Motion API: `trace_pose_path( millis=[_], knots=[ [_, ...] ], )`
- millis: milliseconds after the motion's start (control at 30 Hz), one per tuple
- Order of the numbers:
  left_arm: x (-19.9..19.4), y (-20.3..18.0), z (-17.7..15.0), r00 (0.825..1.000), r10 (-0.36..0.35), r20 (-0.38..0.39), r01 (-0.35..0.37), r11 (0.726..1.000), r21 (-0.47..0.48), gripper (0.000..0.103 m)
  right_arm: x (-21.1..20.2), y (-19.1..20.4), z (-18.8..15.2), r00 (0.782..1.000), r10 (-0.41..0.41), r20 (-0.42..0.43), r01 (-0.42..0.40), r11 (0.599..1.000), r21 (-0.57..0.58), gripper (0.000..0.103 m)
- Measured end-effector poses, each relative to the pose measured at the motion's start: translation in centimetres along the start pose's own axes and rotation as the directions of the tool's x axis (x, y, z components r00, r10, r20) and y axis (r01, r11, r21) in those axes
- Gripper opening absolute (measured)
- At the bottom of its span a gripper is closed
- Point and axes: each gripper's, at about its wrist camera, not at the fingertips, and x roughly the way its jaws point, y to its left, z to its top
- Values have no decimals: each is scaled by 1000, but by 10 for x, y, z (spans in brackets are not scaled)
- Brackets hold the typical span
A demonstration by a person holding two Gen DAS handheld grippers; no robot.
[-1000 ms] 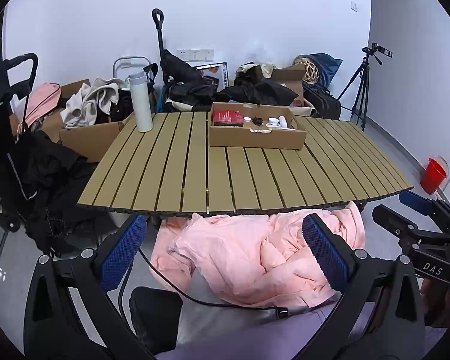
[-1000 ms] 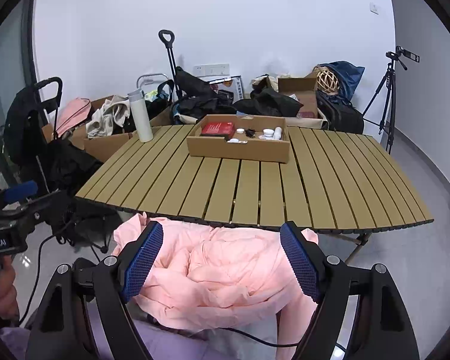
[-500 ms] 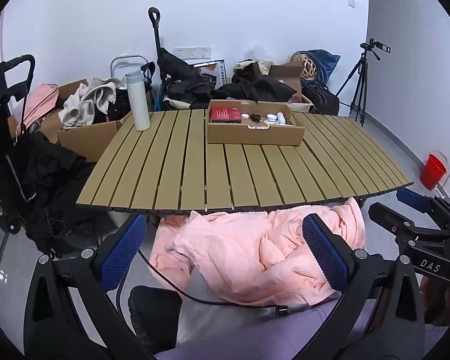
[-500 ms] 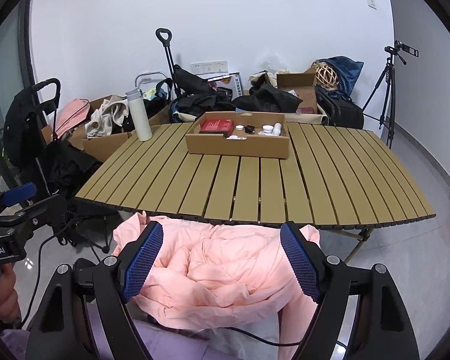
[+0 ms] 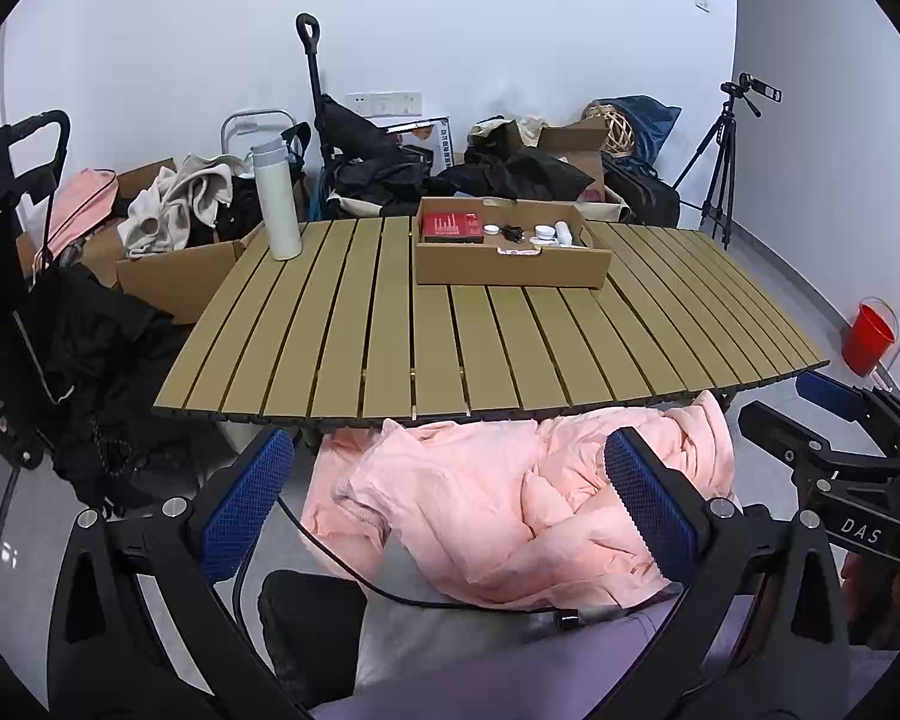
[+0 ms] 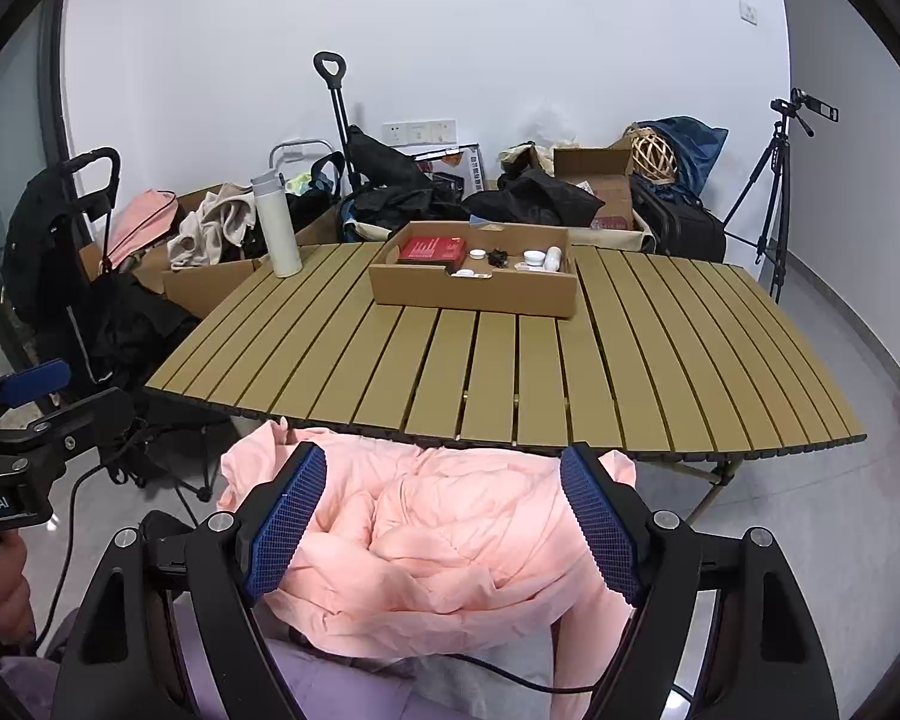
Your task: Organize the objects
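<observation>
A shallow cardboard box (image 5: 510,267) (image 6: 474,291) stands at the far middle of a slatted wooden table (image 5: 492,354) (image 6: 510,372). In it lie a red book (image 5: 451,226) (image 6: 432,249), small white jars (image 5: 545,233) (image 6: 534,256) and a small black item (image 5: 513,232). A white bottle (image 5: 276,201) (image 6: 277,225) stands upright at the table's far left. My left gripper (image 5: 447,504) and right gripper (image 6: 444,522) are both open and empty, held low in front of the table over a pink jacket (image 5: 510,498) (image 6: 438,546).
Cardboard boxes with clothes (image 5: 174,216), black bags (image 5: 390,174) and a trolley handle (image 5: 309,60) crowd the floor behind the table. A tripod (image 5: 720,168) stands at back right, a red bucket (image 5: 867,336) on the right floor. A black stroller (image 5: 36,276) is at left.
Both grippers have risen and tilted slightly, so the table sits a little lower in view. Both stay open and empty. No object has moved.
</observation>
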Motion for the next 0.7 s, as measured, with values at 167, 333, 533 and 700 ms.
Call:
trace_pose_path(
  millis=[167,333,533,700],
  knots=[
    [0,1,0,1000,0,1,0,1000,0,103,-2,-1,1,1000,-4,3,4,1000,4,84],
    [0,2,0,1000,2,0,-2,1000,0,103,-3,-5,2,1000,0,8,-1,1000,17,84],
    [0,3,1,1000,4,-6,-4,1000,-1,103,-1,-5,2,1000,8,-1,-8,1000,25,84],
    [0,3,1,1000,4,-6,-4,1000,-2,103,-2,-2,2,1000,9,9,-9,1000,15,84]
  ],
)
